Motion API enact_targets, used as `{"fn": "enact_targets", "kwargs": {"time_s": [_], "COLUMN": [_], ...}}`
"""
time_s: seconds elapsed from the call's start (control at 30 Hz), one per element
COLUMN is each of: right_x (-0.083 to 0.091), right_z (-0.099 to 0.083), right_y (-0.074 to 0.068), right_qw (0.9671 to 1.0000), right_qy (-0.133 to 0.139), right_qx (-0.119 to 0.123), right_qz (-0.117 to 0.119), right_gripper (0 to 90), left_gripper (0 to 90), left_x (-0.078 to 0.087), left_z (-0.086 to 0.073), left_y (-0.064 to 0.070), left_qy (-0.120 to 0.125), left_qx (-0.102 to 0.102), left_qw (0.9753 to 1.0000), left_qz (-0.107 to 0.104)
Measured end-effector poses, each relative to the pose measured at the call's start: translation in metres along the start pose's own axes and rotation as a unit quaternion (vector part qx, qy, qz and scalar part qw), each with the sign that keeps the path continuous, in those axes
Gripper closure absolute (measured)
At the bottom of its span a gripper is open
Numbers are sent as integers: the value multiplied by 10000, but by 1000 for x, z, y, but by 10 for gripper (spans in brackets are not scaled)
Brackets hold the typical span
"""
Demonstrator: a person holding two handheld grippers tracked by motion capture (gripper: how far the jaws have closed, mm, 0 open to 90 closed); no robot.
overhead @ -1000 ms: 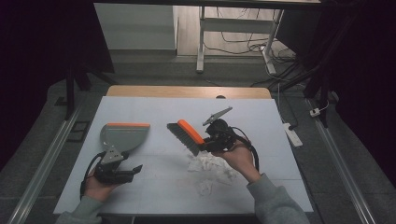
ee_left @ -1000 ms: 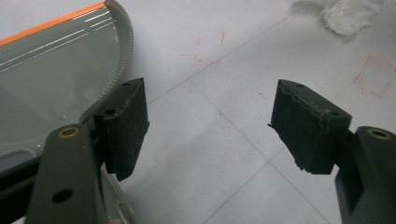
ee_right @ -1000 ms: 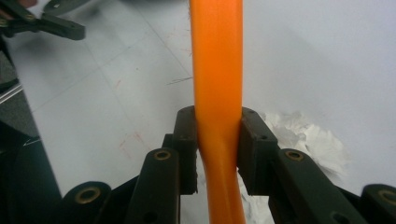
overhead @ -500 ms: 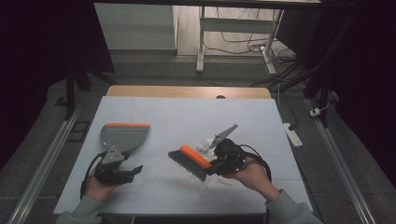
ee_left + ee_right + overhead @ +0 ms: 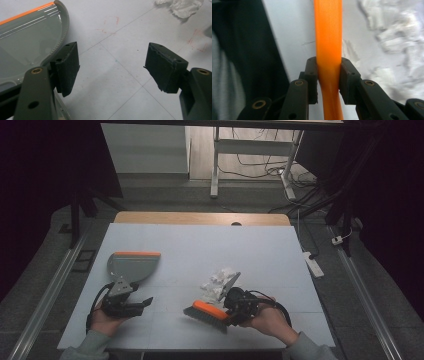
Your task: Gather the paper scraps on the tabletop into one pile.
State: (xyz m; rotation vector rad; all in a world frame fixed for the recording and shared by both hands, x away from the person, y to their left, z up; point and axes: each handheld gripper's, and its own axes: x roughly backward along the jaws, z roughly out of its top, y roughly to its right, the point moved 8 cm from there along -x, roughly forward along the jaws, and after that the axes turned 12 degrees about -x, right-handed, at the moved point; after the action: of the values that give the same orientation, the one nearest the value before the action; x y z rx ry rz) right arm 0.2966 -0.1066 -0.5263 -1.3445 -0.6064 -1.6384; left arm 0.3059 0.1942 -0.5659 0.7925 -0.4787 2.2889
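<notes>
A hand brush (image 5: 206, 312) with an orange back and grey bristles sits low near the table's front edge, just in front of a heap of crumpled white paper (image 5: 219, 280). My right gripper (image 5: 229, 311) is shut on the brush's orange handle (image 5: 328, 37), its pads pressed on both sides, with paper scraps (image 5: 392, 37) to the right. A grey dustpan (image 5: 134, 265) with an orange lip lies flat at the left. My left gripper (image 5: 141, 303) rests just in front of the dustpan (image 5: 25, 37), jaws wide open around bare table, holding nothing (image 5: 112, 65).
The white tabletop (image 5: 210, 245) has faint red marks (image 5: 110, 23). A wooden strip (image 5: 200, 218) runs along its far edge. A power strip (image 5: 313, 262) lies on the floor at the right, and metal rails (image 5: 50, 290) flank the table. A dark blurred band (image 5: 249, 50) runs left of the handle.
My right gripper has carried the brush from behind the paper heap toward the table's front edge, coming to rest in front of it. The left gripper and dustpan have stayed put.
</notes>
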Motion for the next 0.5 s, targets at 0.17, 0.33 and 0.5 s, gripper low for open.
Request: {"fn": "enact_targets", "kwargs": {"time_s": [0.17, 0.33, 0.5], "right_x": [0, -1, 5], "right_z": [16, 29, 37], "right_y": [26, 49, 67], "right_qw": [9993, 9984, 9958], "right_qy": [103, 177, 347], "right_qx": [-40, -201, -404], "right_qz": [-344, -500, -741], "right_gripper": [711, 711, 711], "left_gripper": [282, 283, 282], "left_x": [-1, 0, 0], "left_z": [0, -1, -1], "left_y": [1, 0, 0], "left_qy": [-4, -3, -8], "left_qx": [-5, 3, -8], "left_qw": [10000, 10000, 10000], "left_qz": [-19, -10, -18]}}
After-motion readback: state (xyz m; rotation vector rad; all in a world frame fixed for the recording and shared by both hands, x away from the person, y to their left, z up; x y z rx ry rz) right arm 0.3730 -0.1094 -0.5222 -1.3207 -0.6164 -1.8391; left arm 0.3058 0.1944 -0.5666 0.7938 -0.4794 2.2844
